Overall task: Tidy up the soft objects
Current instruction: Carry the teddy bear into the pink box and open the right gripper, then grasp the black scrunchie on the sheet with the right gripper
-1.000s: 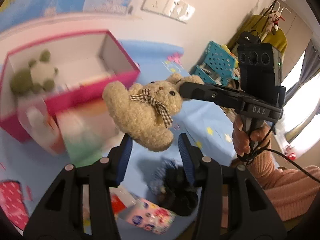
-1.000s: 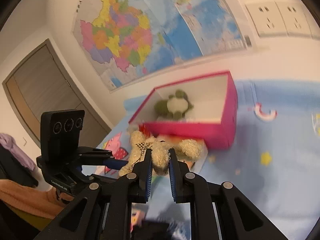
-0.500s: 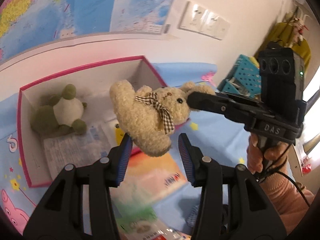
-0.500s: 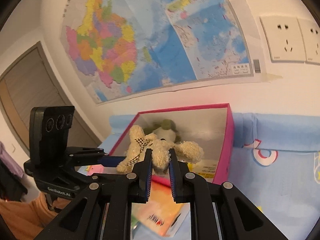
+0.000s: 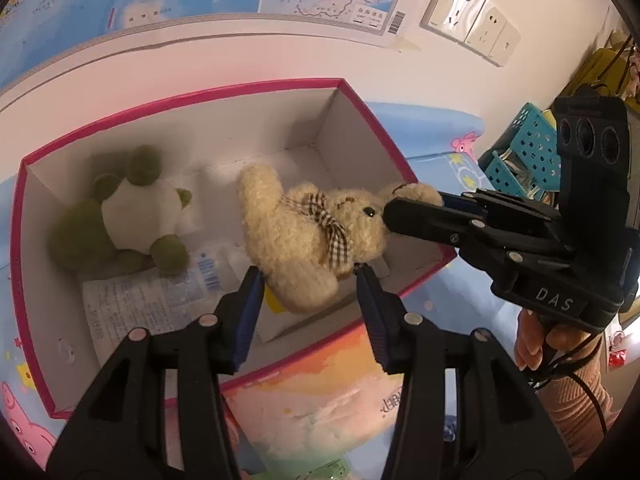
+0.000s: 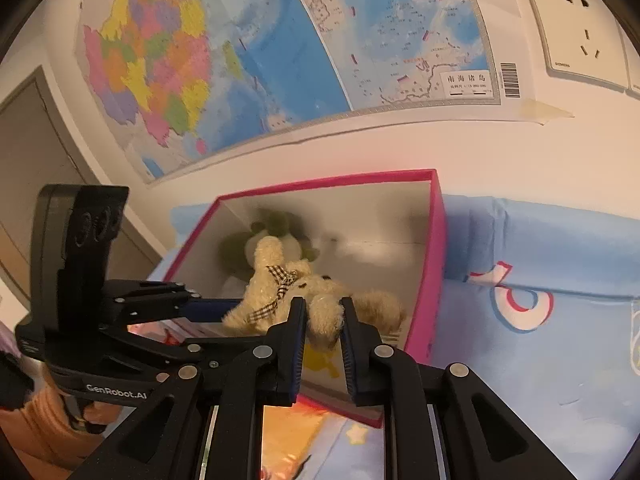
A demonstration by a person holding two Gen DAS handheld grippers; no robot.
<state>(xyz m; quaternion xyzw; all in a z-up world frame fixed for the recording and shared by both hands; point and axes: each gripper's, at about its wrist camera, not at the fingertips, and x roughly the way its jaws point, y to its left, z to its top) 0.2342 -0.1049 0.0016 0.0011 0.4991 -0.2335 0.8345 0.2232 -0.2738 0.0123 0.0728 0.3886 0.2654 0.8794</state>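
A beige teddy bear (image 5: 304, 236) with a checked bow hangs just over the inside of the pink box (image 5: 200, 98), held from two sides. My left gripper (image 5: 308, 280) is shut on its lower body. My right gripper (image 6: 323, 312) grips a fluffy part at the head end (image 6: 324, 316); its jaws are opening, and the plush still fills the gap between the pads. In the left wrist view the right gripper (image 5: 400, 204) comes in from the right at the bear's head. A green and white plush toy (image 5: 132, 216) lies in the box's far left corner.
Printed packets (image 5: 152, 304) lie on the box floor under the bear. A colourful book (image 5: 312, 392) lies in front of the box on the blue sheet (image 6: 540, 280). A teal basket (image 5: 520, 152) stands to the right. A wall with a map (image 6: 240, 40) is close behind the box.
Both grippers carried the bear from in front of the box to over its inside, and lower. The gap between the right fingers has widened slightly.
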